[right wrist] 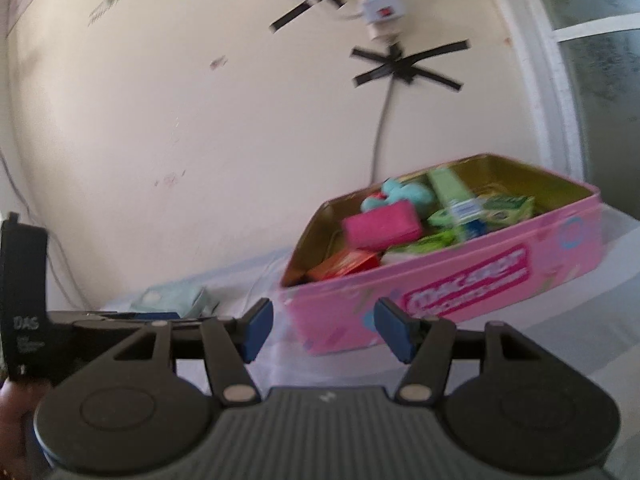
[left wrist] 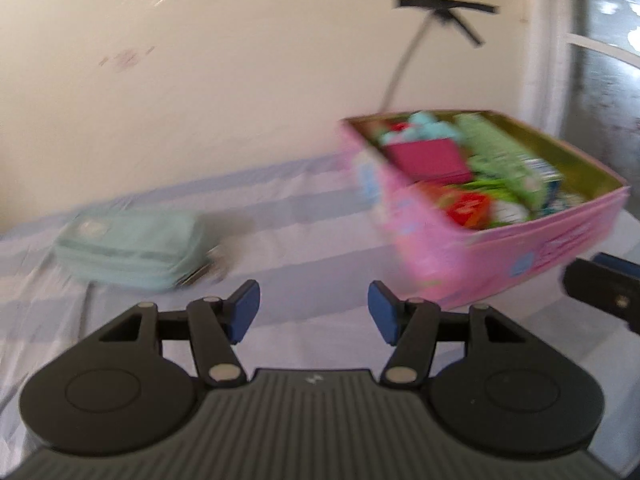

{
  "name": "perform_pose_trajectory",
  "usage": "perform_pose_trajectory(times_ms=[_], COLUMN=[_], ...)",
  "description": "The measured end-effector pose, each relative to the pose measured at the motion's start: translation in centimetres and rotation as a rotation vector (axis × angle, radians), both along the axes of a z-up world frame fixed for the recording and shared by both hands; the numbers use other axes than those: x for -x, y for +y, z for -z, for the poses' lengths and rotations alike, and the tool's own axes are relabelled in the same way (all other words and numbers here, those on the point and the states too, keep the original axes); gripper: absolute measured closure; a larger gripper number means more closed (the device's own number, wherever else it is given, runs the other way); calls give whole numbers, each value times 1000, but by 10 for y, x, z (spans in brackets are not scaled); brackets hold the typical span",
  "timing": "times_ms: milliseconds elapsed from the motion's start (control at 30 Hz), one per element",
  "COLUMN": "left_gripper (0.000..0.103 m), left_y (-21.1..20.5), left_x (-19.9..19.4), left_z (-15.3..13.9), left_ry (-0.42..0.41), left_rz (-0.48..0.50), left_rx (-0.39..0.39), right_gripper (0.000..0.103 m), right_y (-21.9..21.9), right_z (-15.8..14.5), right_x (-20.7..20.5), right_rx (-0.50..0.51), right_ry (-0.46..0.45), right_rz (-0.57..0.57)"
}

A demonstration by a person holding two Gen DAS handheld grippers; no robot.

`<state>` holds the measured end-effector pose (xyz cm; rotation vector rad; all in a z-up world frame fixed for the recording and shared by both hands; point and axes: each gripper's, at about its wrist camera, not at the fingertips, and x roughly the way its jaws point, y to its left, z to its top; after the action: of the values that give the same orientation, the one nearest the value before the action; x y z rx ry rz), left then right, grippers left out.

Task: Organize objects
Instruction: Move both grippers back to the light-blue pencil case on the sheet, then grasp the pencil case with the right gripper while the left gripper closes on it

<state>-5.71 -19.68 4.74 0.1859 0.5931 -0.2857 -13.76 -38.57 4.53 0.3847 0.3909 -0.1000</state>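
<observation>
A pink tin box (left wrist: pixel 492 248) (right wrist: pixel 460 280) without a lid stands on the striped cloth, filled with a magenta block (right wrist: pixel 380 226), green packets (right wrist: pixel 480 212), a red packet (right wrist: pixel 344 264) and a teal piece (right wrist: pixel 404 194). A pale mint zip pouch (left wrist: pixel 128 248) (right wrist: pixel 168 298) lies to its left. My left gripper (left wrist: pixel 314 312) is open with nothing between its blue pads, hovering over the cloth between pouch and box. My right gripper (right wrist: pixel 324 330) is open and bare too, just in front of the box's near left corner. The left gripper's body (right wrist: pixel 36 320) shows at the left edge of the right wrist view.
A cream wall (left wrist: pixel 240 60) rises right behind the cloth. A cable (right wrist: pixel 382 120) is taped to it with black strips, under a white power strip (right wrist: pixel 378 4). A white door frame (right wrist: pixel 540 80) stands to the right. The right gripper's tip (left wrist: pixel 604 284) pokes in at the right edge.
</observation>
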Motion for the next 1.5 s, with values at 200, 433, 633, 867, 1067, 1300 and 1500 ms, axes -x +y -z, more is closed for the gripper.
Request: perform_pose_trajectory(times_ms=[200,433,633,867,1067,1300,1500], left_gripper=[41,41,39,34,33,33,33], left_y=[51,128,189,213,211,220,220], left_x=[-18,-40,-45,-40,-39,-43,-42], left_z=[23,42,50,49,47,50,46], left_ry=[33,56,18,-1,-20,10,8], left_rz=[-96,-252,-402,-440,-419,-426,-431], left_rx=[-9,7,47,197,203,248,246], right_gripper=[45,45,45,24,17,55,68], right_y=[37,86,121,123,132,147,142], right_z=[13,30,38,31,44,53,54], right_x=[-23,-66,-117,-209,-274,-275,-243], right_rx=[25,1,-18,-103,-92,-84,-113], right_ry=[77,191,242,169,210,241,222], right_rz=[-93,-256,-364,-306,-258,-266,-280])
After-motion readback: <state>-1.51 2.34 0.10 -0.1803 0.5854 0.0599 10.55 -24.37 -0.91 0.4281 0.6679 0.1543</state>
